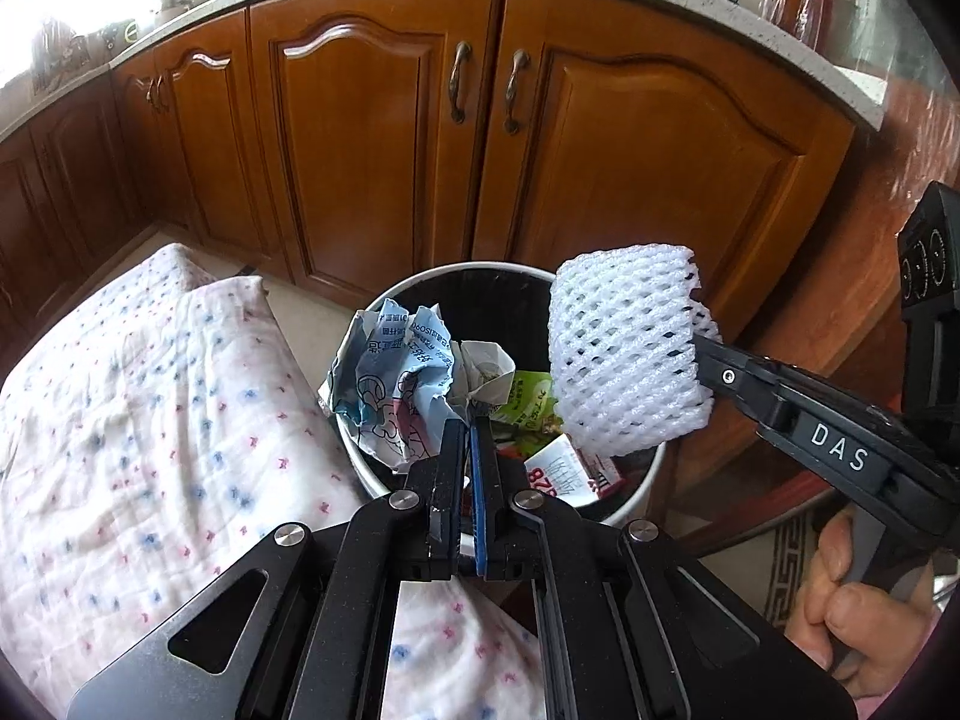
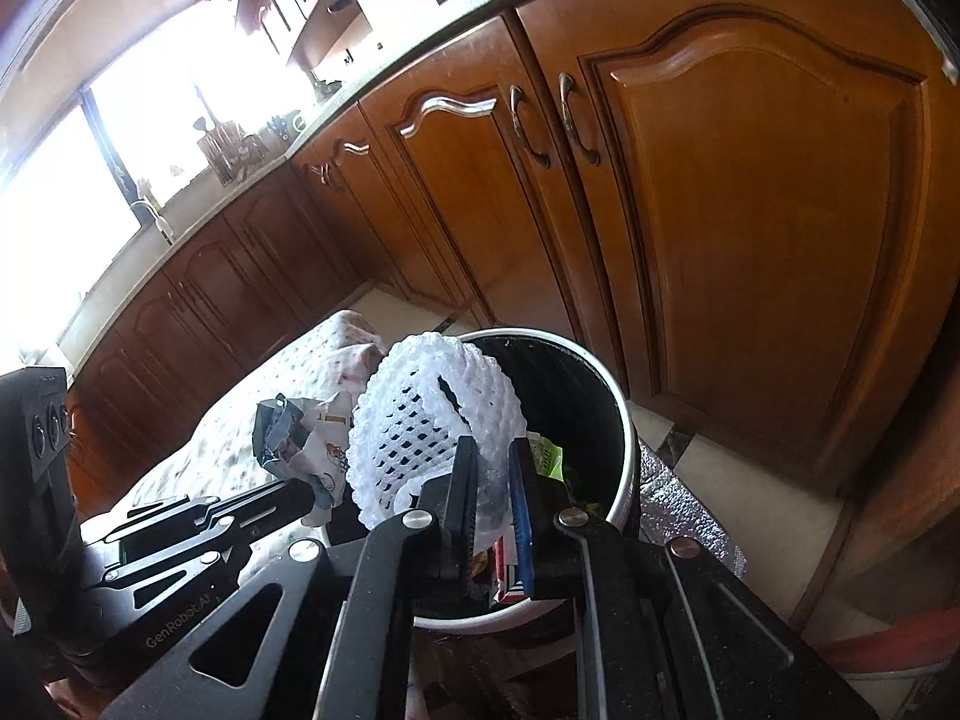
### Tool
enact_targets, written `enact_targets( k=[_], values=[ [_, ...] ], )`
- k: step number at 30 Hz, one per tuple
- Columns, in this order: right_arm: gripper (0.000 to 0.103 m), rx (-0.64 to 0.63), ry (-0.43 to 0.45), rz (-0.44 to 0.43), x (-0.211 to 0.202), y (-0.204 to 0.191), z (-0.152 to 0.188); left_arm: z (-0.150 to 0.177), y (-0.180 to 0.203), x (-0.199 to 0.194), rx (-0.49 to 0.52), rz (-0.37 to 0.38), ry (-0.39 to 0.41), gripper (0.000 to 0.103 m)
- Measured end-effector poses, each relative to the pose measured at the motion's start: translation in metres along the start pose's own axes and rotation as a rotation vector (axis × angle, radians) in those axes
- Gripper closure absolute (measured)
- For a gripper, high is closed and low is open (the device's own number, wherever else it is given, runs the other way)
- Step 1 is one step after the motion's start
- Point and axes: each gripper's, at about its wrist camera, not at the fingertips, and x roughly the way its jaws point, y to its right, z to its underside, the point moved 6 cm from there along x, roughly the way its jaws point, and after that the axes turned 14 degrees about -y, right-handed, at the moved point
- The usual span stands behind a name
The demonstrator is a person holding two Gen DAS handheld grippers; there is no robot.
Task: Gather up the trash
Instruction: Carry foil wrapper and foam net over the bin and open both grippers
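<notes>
A round white trash bin (image 1: 636,483) with a black liner stands on the floor by the cabinets and holds wrappers. My left gripper (image 1: 471,420) is shut on a crumpled blue-and-white printed wrapper (image 1: 396,378), held over the bin's left rim. My right gripper (image 2: 493,450) is shut on a white foam fruit net (image 2: 432,420), held above the bin (image 2: 621,420). The net also shows in the left wrist view (image 1: 630,360), over the bin's right side. The wrapper shows in the right wrist view (image 2: 300,438).
A dotted white cloth (image 1: 150,420) covers a surface left of the bin. Wooden cabinet doors (image 1: 360,150) stand right behind the bin. A round wooden table edge (image 1: 840,300) is at the right. A silver mat (image 2: 678,498) lies beside the bin.
</notes>
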Motion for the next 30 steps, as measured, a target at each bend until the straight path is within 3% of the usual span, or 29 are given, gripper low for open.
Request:
enact_targets(
  k=[30],
  values=[
    [0.088,0.01,-0.081,0.05,0.027,0.01,-0.011,-0.012,-0.003,0.037,0.008,0.016,-0.091,0.1]
  ],
)
